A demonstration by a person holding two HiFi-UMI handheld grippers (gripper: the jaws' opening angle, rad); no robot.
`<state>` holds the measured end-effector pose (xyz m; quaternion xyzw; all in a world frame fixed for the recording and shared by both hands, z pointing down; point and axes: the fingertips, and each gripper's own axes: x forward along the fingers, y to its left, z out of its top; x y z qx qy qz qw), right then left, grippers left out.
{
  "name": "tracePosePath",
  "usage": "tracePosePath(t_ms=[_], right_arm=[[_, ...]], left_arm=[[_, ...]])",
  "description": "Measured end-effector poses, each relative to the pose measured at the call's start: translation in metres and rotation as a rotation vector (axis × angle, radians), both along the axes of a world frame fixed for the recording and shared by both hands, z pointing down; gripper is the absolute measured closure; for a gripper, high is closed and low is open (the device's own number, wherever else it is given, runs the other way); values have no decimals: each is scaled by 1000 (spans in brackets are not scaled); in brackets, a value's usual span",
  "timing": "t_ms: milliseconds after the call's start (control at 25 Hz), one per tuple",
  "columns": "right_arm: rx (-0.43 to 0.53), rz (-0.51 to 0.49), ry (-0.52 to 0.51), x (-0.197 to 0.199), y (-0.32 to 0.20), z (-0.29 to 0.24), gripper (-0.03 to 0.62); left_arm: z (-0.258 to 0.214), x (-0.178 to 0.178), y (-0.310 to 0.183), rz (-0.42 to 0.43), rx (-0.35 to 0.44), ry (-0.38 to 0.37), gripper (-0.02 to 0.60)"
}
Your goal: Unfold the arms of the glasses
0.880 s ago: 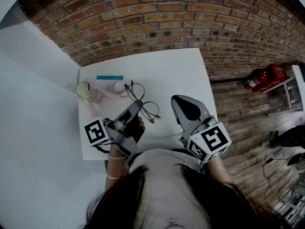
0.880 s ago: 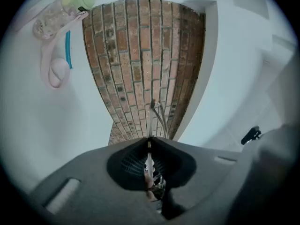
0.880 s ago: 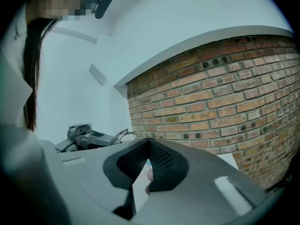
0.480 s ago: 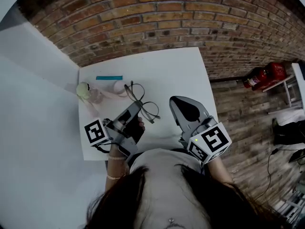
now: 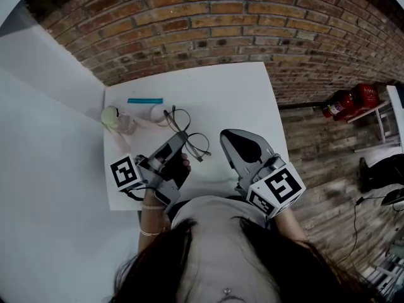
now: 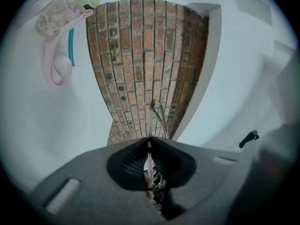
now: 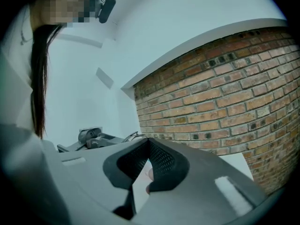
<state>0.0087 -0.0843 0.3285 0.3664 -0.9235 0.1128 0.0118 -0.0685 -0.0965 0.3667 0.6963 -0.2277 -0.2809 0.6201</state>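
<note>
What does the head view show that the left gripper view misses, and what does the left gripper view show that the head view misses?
Only the head view: the right gripper near the glasses, and a red fire extinguisher off to the side.
Only the left gripper view: a close look at the left gripper, its fingers pinched shut on a thin wire part of the glasses.
Both: the glasses, the teal stick, the green-capped bottle, the white table and the brick wall.
</note>
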Motion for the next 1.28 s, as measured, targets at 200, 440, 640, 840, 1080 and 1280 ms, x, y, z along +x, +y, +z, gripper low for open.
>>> tracePosePath(t_ms=[200,440,640,840,1080,1280], right_arm=[[-1,-59,-26,-8,7,-2,568],[3,-112,-35,-16,14,-3,553],[20,-161,-33,-26,20,-3,542],[25,-216,-3,-35,28,1,540],[48,-258,3,-43,33,1,536],[60,-260,57,-44,35,8,549]], left_arm=[[-1,-2,-3,0,0,8,560],[-4,-1,-6,0,-2,28,560],[-4,-3,-9,-3,0,34,560],[-6,-7,-11,-5,4,54,560],[-9,-5,-10,3,-1,91,560],[-11,-4,-8,8,-2,102,560]])
